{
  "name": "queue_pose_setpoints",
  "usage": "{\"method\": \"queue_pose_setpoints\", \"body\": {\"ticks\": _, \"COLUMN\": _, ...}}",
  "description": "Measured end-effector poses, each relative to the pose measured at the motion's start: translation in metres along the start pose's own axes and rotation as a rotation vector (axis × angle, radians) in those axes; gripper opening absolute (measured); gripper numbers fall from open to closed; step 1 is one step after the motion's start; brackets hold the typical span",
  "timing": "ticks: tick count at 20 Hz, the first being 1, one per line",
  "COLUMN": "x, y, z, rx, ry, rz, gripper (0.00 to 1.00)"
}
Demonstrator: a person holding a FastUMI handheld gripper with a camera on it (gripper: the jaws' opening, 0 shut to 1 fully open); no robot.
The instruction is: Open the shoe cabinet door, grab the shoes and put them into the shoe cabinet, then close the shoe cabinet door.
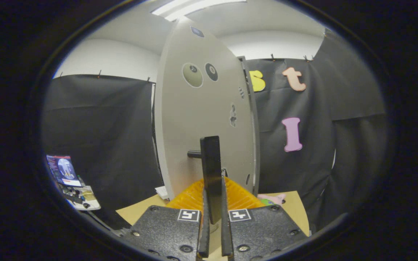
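Gripper view, from the left: a screen (63, 170) on a stand before black cloth, then the pale shoe cabinet door (201, 119), whose dark handle (210, 174) the gripper (213, 217) clamps between narrow jaws, above a tan tabletop (140, 212).

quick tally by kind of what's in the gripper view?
Cabinet door: 1, seen nearly edge-on
Black door handle: 1, clamped between the fingers
Hand-held gripper: 1, shut on the handle
Round stickers on door: 2
Screen: 1, left of the door
Pink item: 1, partly hidden, kind unclear
Total: 7
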State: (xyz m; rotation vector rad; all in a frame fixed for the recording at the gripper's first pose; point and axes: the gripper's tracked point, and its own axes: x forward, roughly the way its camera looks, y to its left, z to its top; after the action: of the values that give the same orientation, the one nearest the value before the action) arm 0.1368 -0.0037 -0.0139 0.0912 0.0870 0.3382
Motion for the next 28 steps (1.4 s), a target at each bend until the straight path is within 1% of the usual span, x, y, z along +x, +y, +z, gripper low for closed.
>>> {"method": "queue_pose_setpoints", "body": {"ticks": 1, "x": -0.001, "y": -0.008, "z": 0.002, "rx": -0.003, "ry": -0.009, "rz": -0.041, "gripper": 0.15}}
{"method": "queue_pose_setpoints", "body": {"ticks": 4, "x": -0.009, "y": -0.044, "z": 0.008, "rx": -0.042, "ry": -0.031, "rz": -0.198, "gripper": 0.05}}
{"method": "queue_pose_setpoints", "body": {"ticks": 5, "x": -0.012, "y": -0.057, "z": 0.012, "rx": -0.053, "ry": -0.04, "rz": -0.242, "gripper": 0.04}}
{"method": "queue_pose_setpoints", "body": {"ticks": 6, "x": -0.012, "y": -0.059, "z": 0.013, "rx": -0.055, "ry": -0.049, "rz": -0.236, "gripper": 0.04}}
{"method": "queue_pose_setpoints", "body": {"ticks": 8, "x": -0.01, "y": -0.038, "z": 0.009, "rx": 0.019, "ry": -0.039, "rz": -0.154, "gripper": 0.04}}
{"method": "queue_pose_setpoints", "body": {"ticks": 9, "x": -0.007, "y": -0.03, "z": 0.005, "rx": 0.01, "ry": -0.026, "rz": -0.139, "gripper": 0.04}}
{"method": "queue_pose_setpoints", "body": {"ticks": 10, "x": -0.006, "y": -0.03, "z": 0.006, "rx": -0.004, "ry": -0.028, "rz": -0.15, "gripper": 0.03}}
{"method": "queue_pose_setpoints", "body": {"ticks": 12, "x": -0.012, "y": -0.048, "z": 0.008, "rx": -0.017, "ry": -0.021, "rz": -0.177, "gripper": 0.04}}
{"method": "queue_pose_setpoints", "body": {"ticks": 13, "x": -0.017, "y": -0.049, "z": 0.007, "rx": 0.003, "ry": -0.019, "rz": -0.181, "gripper": 0.04}}
{"method": "queue_pose_setpoints", "body": {"ticks": 14, "x": -0.022, "y": -0.044, "z": 0.004, "rx": 0.029, "ry": -0.018, "rz": -0.176, "gripper": 0.07}}
{"method": "queue_pose_setpoints", "body": {"ticks": 15, "x": -0.023, "y": -0.038, "z": 0.002, "rx": 0.047, "ry": -0.021, "rz": -0.173, "gripper": 0.08}}
{"method": "queue_pose_setpoints", "body": {"ticks": 16, "x": -0.025, "y": -0.042, "z": 0.004, "rx": 0.049, "ry": -0.034, "rz": -0.201, "gripper": 0.17}}
{"method": "queue_pose_setpoints", "body": {"ticks": 19, "x": -0.024, "y": -0.049, "z": 0.009, "rx": 0.072, "ry": -0.121, "rz": -0.243, "gripper": 0.81}}
{"method": "queue_pose_setpoints", "body": {"ticks": 20, "x": -0.026, "y": -0.048, "z": 0.009, "rx": 0.085, "ry": -0.135, "rz": -0.254, "gripper": 1.0}}
{"method": "queue_pose_setpoints", "body": {"ticks": 22, "x": -0.034, "y": -0.045, "z": 0.011, "rx": 0.103, "ry": -0.169, "rz": -0.276, "gripper": 1.0}}
{"method": "queue_pose_setpoints", "body": {"ticks": 26, "x": -0.039, "y": -0.025, "z": 0.007, "rx": 0.103, "ry": -0.188, "rz": -0.227, "gripper": 1.0}}
{"method": "queue_pose_setpoints", "body": {"ticks": 28, "x": -0.046, "y": -0.023, "z": 0.0, "rx": 0.076, "ry": -0.178, "rz": -0.225, "gripper": 1.0}}
